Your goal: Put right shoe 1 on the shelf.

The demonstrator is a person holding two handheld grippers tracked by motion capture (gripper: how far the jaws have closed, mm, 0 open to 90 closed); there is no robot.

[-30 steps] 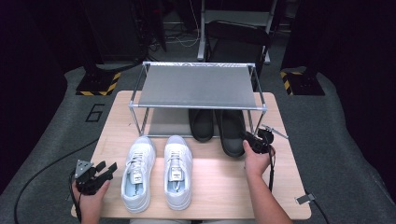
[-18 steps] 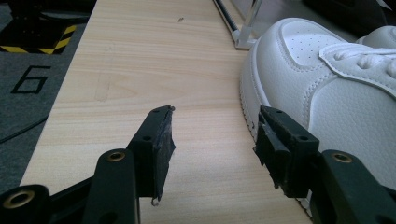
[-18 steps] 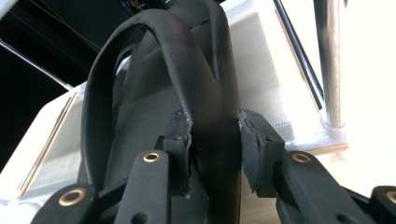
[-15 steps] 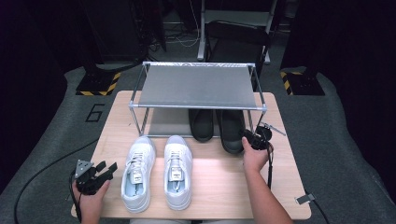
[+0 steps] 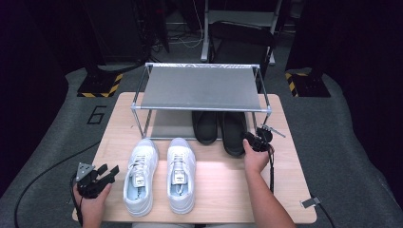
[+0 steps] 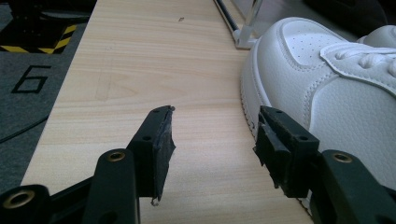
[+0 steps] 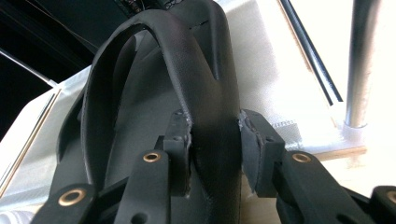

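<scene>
The right hand-held gripper (image 5: 250,140) is clamped on the heel of the right black shoe (image 5: 234,131), which sits directly ahead of it, toe pointing away under the shoe rack (image 5: 199,88), on the rack's lower level. In the right gripper view the two pads pinch the raised heel collar (image 7: 212,116) from either side, one pad inside the shoe's opening and one against its outer wall. The left black shoe (image 5: 205,126) lies just beside it, on the gripper's left, touching or nearly so.

The shoe looks like matte, smooth leather or synthetic with a thick rim at the collar. My guess is that it is light enough for one gripper, but the upper is soft: the collar wall will flex and the toe will sag if it is lifted by the heel alone. The stiffened heel counter, where the pads now sit, is the soundest place to hold; a deep bite across the counter should keep the slick surface from sliding out.

The left hand-held gripper (image 5: 97,175) rests low at the near left corner of the worktop (image 5: 228,190), jaws apart and empty. The left white sneaker (image 6: 327,93) stands just beside its right jaw, and its mate (image 5: 181,173) beyond that.
</scene>
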